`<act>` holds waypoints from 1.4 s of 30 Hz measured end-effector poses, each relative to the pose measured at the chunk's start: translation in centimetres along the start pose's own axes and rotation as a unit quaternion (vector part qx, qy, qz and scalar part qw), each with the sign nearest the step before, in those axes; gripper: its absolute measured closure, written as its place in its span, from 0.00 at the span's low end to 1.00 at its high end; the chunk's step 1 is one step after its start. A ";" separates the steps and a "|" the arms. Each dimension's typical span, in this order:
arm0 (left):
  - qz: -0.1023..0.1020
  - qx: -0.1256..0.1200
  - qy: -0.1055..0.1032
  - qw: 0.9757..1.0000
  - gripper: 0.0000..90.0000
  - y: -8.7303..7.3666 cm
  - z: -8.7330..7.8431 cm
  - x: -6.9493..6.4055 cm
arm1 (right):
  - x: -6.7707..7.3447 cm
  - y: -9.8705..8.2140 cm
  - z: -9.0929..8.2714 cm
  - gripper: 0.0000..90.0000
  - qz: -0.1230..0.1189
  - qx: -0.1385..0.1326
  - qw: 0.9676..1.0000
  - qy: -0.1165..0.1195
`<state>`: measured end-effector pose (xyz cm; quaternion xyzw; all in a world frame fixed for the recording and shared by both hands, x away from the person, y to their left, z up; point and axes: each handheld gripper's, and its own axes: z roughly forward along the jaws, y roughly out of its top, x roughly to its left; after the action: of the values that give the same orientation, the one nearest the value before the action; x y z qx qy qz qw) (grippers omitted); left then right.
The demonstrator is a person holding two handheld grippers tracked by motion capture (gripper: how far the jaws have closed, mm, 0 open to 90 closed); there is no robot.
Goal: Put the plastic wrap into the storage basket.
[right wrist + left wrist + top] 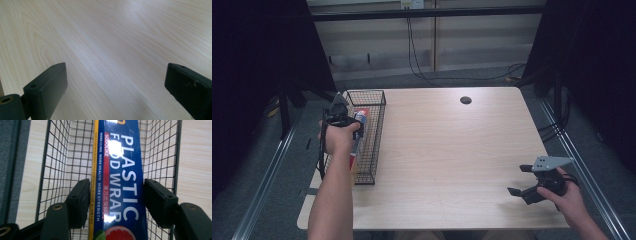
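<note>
- The left hand-held gripper [116, 195] sits over the black wire basket [377, 145] at the left edge of the worktop [447, 150], and the person's left hand [339, 136] wraps its body.
- In the left gripper view, a long blue box of plastic food wrap [120, 182] runs lengthwise between the two black jaws, inside the basket.
- The left jaw lies against the box's yellow edge; a thin gap shows beside the right jaw, so the jaws stand slightly open around the box rather than clamped on it.
- From the high view, the box's red and white end [362, 116] shows above the basket rim.
- The right hand-held gripper [523, 180] rests near the worktop's front right corner, well apart from the basket.
- Its jaws stand wide open over bare wood, with nothing between them.
</note>
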<state>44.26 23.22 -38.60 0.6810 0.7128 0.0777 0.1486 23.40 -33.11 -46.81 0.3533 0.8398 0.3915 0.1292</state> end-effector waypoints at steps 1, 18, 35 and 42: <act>-0.007 -0.003 -0.001 1.000 0.45 0.1 -0.5 0.0 | 0.0 0.0 0.0 0.05 0.001 0.000 1.000 0.000; 0.031 -0.031 -0.051 0.998 0.42 0.1 -4.4 -2.1 | 0.1 0.1 -0.3 0.05 0.000 -0.002 1.000 -0.002; 0.070 -0.054 -0.090 0.992 0.27 -0.7 -5.6 -4.7 | 0.2 0.2 -0.4 0.05 0.000 -0.002 1.000 -0.005; 0.087 -0.058 -0.110 0.988 0.23 -1.1 -5.7 -6.0 | 0.3 0.2 -0.2 0.05 -0.001 0.001 1.000 0.001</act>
<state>41.61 17.75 -32.95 0.7353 0.6243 0.0562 0.2576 23.19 -32.91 -46.56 0.3522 0.8408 0.3904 0.1285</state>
